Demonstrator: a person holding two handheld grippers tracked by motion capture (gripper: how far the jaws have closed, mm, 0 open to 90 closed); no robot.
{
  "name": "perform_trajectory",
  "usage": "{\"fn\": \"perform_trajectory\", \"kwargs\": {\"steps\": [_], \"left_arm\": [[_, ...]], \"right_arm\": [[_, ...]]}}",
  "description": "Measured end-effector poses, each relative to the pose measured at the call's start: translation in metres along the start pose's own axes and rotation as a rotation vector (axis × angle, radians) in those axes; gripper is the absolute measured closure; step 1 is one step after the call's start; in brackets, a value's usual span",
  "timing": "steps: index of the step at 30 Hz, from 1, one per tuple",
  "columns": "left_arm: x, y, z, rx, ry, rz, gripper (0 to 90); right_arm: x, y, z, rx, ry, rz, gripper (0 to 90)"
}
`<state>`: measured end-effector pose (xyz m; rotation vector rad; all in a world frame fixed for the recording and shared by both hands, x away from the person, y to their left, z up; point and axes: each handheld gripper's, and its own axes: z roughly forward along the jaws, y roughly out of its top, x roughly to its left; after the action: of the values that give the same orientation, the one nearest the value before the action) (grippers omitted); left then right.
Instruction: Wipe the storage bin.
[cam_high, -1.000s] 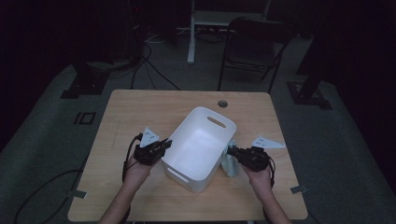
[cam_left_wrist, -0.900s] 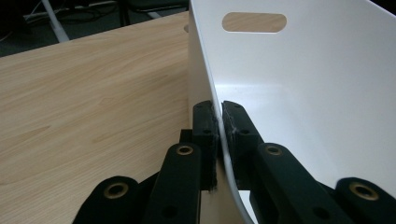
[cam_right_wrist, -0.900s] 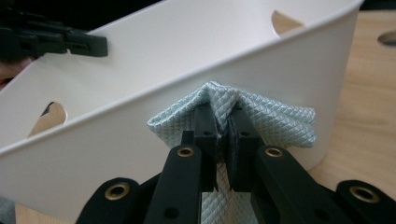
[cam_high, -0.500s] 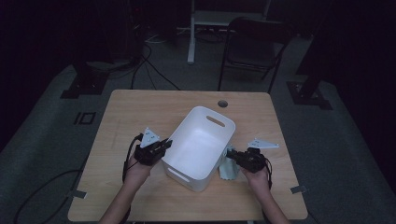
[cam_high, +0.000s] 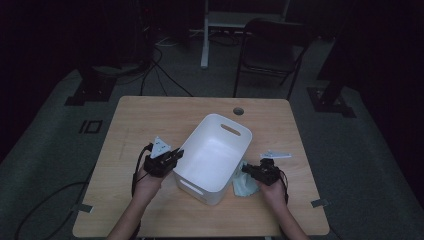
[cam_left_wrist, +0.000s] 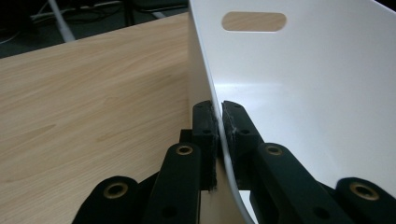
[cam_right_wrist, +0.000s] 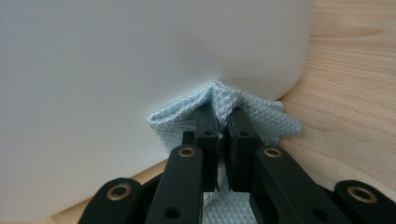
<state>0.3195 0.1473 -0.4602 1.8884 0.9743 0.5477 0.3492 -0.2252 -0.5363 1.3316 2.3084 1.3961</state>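
A white plastic bin (cam_high: 212, 150) with slot handles stands in the middle of the wooden table (cam_high: 150, 115). My left gripper (cam_high: 175, 154) is shut on the bin's left rim; in the left gripper view the thin white wall (cam_left_wrist: 219, 135) is pinched between the two black jaws. My right gripper (cam_high: 246, 169) sits low at the bin's right side, shut on a pale blue quilted cloth (cam_high: 243, 184). In the right gripper view the cloth (cam_right_wrist: 261, 116) bunches up around the jaws and presses against the bin's outer wall (cam_right_wrist: 116, 70).
A round cable hole (cam_high: 238, 110) sits near the table's far edge. A dark folding chair (cam_high: 272, 50) and a white stand (cam_high: 206, 30) are on the floor beyond the table. Bare wood lies left of the bin.
My right gripper has sunk toward the table with the blue cloth, which now lies lower beside the bin. The left gripper and the bin have stayed put.
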Motion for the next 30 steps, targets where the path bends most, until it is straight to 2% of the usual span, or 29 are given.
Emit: {"fn": "perform_trajectory", "kwargs": {"steps": [4,5,6,8,11,12,14,19,21,30], "left_arm": [[-0.002,0.000,0.000,-0.003,0.013,-0.005,84.8],[-0.002,0.000,0.000,-0.003,0.015,-0.007,84.8],[-0.002,0.000,0.000,-0.003,0.015,-0.007,84.8],[-0.002,0.000,0.000,-0.003,0.017,-0.011,84.8],[-0.002,-0.001,0.000,-0.003,0.014,-0.009,84.9],[-0.002,-0.001,0.000,-0.004,0.012,-0.010,84.8],[-0.002,0.000,0.000,-0.002,0.009,-0.004,84.9],[-0.002,0.000,0.000,-0.003,-0.007,0.006,84.7],[-0.002,0.000,0.000,0.000,-0.008,0.015,84.7],[-0.002,0.001,0.002,-0.002,-0.007,0.006,84.6]], "right_arm": [[0.012,0.006,-0.016,-0.031,0.024,-0.035,85.1],[0.021,0.010,-0.028,-0.065,0.040,-0.064,85.1],[0.021,0.010,-0.028,-0.065,0.040,-0.064,85.1],[0.032,0.014,-0.042,-0.105,0.055,-0.084,85.1],[0.042,0.017,-0.058,-0.184,0.118,-0.069,85.1],[0.045,0.018,-0.059,-0.191,0.129,-0.074,85.1],[0.049,0.021,-0.058,-0.188,0.120,-0.094,85.1],[0.049,0.021,-0.049,-0.200,0.107,-0.085,85.1],[0.047,0.017,-0.044,-0.185,0.095,-0.075,85.1],[0.034,0.006,-0.030,-0.131,0.078,-0.041,85.1]]}}
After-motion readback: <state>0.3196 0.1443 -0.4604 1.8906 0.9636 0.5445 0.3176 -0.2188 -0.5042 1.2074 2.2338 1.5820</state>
